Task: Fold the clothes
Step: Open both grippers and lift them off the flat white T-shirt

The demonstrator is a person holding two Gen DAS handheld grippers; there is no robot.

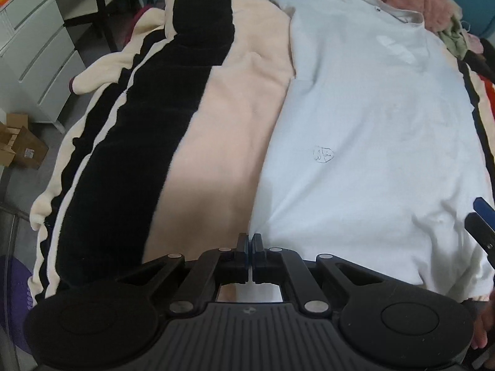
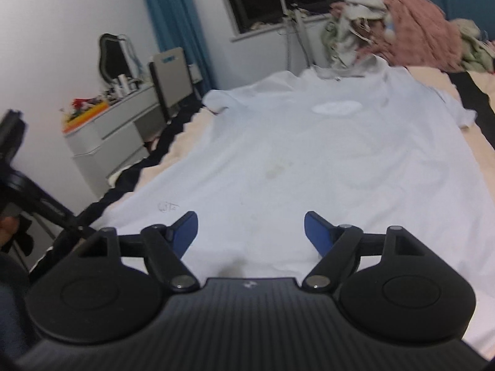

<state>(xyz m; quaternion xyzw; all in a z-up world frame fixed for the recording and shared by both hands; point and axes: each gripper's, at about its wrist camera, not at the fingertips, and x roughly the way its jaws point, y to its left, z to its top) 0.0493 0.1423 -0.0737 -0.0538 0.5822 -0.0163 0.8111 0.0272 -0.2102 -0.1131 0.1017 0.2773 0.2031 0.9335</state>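
Across the striped blanket (image 1: pixel 216 130) on the bed lies a pale blue polo shirt (image 1: pixel 365 117), spread flat and face up with its collar (image 1: pixel 399 12) at the far end and its hem nearest the two grippers. It looks like thin, light knit cloth: soft, limp, with no stiffness of its own, likely to sag and crease wherever it is lifted, so I judge the corners of the hem or the side seams the best places to pinch, taking only a small fold of fabric between the pads. The left gripper (image 1: pixel 249 241) hangs above the shirt's near left edge, where cloth meets blanket, its jaws pressed together with no fabric visibly caught between them. The right gripper (image 2: pixel 250 232) hovers over the hem nearer the middle, its jaws spread wide with only the shirt's surface showing below the gap. Beyond the collar sits a heap of unfolded clothes (image 2: pixel 399 24), pink and grey-green, and beside the bed stands a white chest of drawers (image 1: pixel 40 55).
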